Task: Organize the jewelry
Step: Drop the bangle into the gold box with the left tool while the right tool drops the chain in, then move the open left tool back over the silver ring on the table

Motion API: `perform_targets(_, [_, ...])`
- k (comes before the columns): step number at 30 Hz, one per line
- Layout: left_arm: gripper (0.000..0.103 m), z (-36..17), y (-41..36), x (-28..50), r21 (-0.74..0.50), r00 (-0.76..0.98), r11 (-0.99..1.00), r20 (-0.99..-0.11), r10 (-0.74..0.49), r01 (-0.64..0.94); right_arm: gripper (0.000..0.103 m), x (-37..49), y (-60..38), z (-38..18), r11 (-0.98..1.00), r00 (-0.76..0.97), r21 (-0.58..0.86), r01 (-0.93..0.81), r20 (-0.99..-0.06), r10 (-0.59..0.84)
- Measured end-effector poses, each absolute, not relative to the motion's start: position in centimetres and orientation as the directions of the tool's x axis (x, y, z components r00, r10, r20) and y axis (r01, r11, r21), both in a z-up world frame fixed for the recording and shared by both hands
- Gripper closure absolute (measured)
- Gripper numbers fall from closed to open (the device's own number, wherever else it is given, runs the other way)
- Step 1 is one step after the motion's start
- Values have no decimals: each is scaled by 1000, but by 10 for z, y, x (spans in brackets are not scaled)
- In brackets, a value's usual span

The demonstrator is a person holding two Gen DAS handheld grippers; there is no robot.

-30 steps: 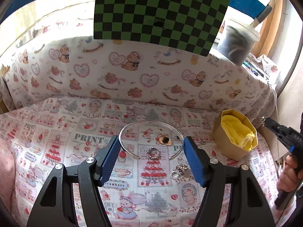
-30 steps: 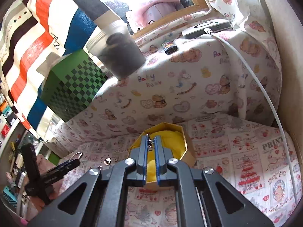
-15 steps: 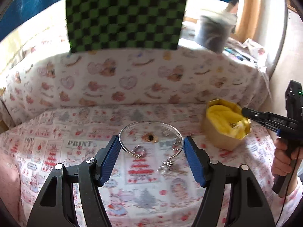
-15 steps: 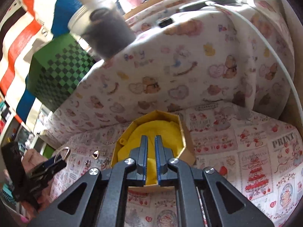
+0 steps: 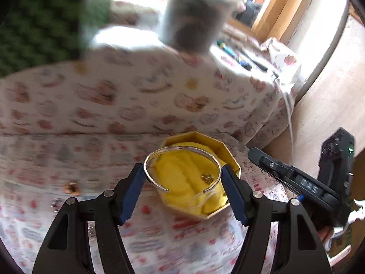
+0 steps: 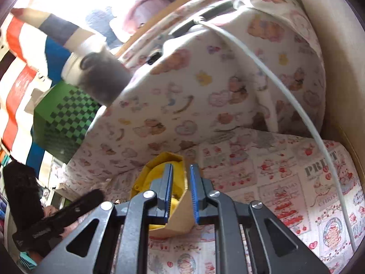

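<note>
1. The left gripper [image 5: 183, 178] holds a silver bangle [image 5: 182, 157] across its width, one blue pad on each side of the open ring, above the yellow cloth [image 5: 187, 182] in the gold box [image 5: 230, 157].
2. The right gripper [image 6: 180, 191] has nothing between its pads; its jaws are opening, with a narrow gap, close over the box's near wall.
3. Risk: the bangle is springy and gripped only at two points, so it could twist or pop out if the pads ease unevenly, landing on the patterned cloth [image 5: 68, 150] rather than in the box.
4. Risk: the two grippers sit near each other at the box's right side and could knock together or tip the light box.
5. A small charm [image 5: 206, 177] already lies on the yellow cloth; a dropped bangle may catch it.
6. Room: the box rim leaves little margin round the bangle; open cloth lies to the left, a raised covered ledge [image 5: 159, 96] beyond.
</note>
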State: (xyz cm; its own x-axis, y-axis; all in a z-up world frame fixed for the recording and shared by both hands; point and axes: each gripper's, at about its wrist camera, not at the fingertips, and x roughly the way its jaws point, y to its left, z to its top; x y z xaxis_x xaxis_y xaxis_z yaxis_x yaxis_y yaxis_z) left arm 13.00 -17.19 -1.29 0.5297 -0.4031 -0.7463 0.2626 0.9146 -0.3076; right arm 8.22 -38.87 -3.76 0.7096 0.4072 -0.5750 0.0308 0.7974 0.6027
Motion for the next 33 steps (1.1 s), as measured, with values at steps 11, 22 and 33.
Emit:
perform_targets(11, [36, -36, -209, 157, -285, 477, 928, -798, -368, 240, 84, 79, -409, -36, 775, 726, 627, 77, -568, 388])
perform_targets(22, [26, 16, -184, 124, -237, 587, 929, -724, -363, 283, 80, 78, -382, -30, 843, 717, 537, 31, -600, 356])
perform_targets(33, [25, 73, -106, 43, 6, 856, 991, -504, -113, 134, 75, 61, -341, -9, 898, 742, 432, -80, -576, 343])
